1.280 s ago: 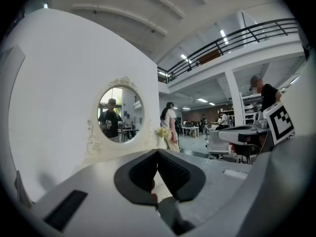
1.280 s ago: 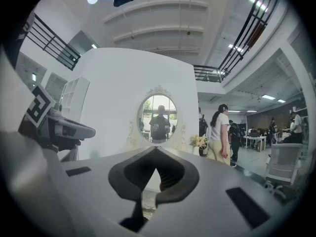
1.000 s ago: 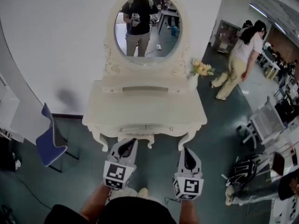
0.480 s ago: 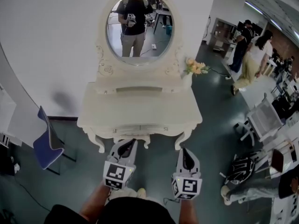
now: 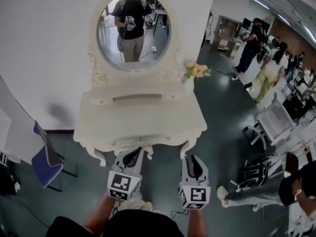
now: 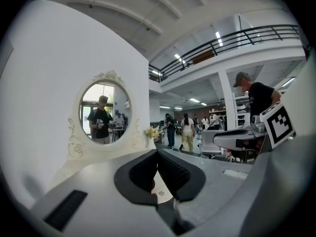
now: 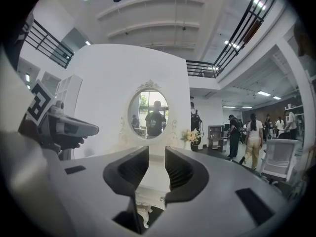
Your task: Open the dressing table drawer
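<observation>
The cream dressing table [image 5: 140,120] stands against the white wall under an oval mirror [image 5: 132,28]. Its drawer front [image 5: 140,141] is flush with the table's front edge and carries two small knobs. My left gripper [image 5: 133,154] hovers just short of that front, near the middle, its jaws together at the tips with nothing in them [image 6: 157,154]. My right gripper [image 5: 190,160] is to the right, near the table's right front leg. Its jaws are opening, a gap shows between them and they are empty [image 7: 157,154]. One drawer knob [image 7: 162,199] shows below the right jaws.
A vase of flowers [image 5: 195,72] sits on the table's back right corner. A blue chair [image 5: 44,154] stands at the left. At the right are a white office chair [image 5: 276,122], people walking [image 5: 269,78] and someone's legs [image 5: 247,194].
Both grippers have come closer to the table's front edge. The table sits further left in the head view. The people at the right have walked further off.
</observation>
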Demonstrator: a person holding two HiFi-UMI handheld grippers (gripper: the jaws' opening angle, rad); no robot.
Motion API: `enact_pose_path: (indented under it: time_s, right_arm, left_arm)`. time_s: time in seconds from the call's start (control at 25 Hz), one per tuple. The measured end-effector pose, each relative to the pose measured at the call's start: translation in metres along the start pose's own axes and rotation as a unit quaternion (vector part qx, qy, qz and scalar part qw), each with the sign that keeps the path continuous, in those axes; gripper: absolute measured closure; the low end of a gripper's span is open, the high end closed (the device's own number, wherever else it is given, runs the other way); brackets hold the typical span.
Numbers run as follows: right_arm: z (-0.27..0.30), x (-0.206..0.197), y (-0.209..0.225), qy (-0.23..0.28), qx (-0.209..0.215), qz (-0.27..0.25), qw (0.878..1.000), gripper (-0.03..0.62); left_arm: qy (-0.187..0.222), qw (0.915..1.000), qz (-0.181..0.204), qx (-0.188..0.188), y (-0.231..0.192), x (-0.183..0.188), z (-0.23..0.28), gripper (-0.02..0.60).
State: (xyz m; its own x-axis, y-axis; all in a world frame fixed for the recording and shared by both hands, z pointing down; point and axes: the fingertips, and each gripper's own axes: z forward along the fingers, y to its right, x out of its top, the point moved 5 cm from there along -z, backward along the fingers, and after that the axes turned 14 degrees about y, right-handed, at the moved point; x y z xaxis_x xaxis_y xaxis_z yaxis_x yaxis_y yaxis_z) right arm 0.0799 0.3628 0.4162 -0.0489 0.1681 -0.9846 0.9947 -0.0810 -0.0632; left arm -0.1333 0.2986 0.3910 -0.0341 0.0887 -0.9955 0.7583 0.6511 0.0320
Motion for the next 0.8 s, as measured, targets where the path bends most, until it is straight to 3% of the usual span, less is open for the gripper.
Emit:
enact_pose_path:
  time_s: [0.28,0.8]
  right_arm:
    - [0.039,-0.014,0.017,-0.012,-0.006,0.003,1.0,0.474]
    - [0.162,-0.038,0.049,-0.032,-0.033,0.008,0.999,0.471]
  left_arm:
    - [-0.002,0.9999,0.002,-0.013,-0.016,-0.009,0.051,0.578]
    - [-0.01,0.9992,0.001,-0.039,-0.083,-0.017,0.172,0.578]
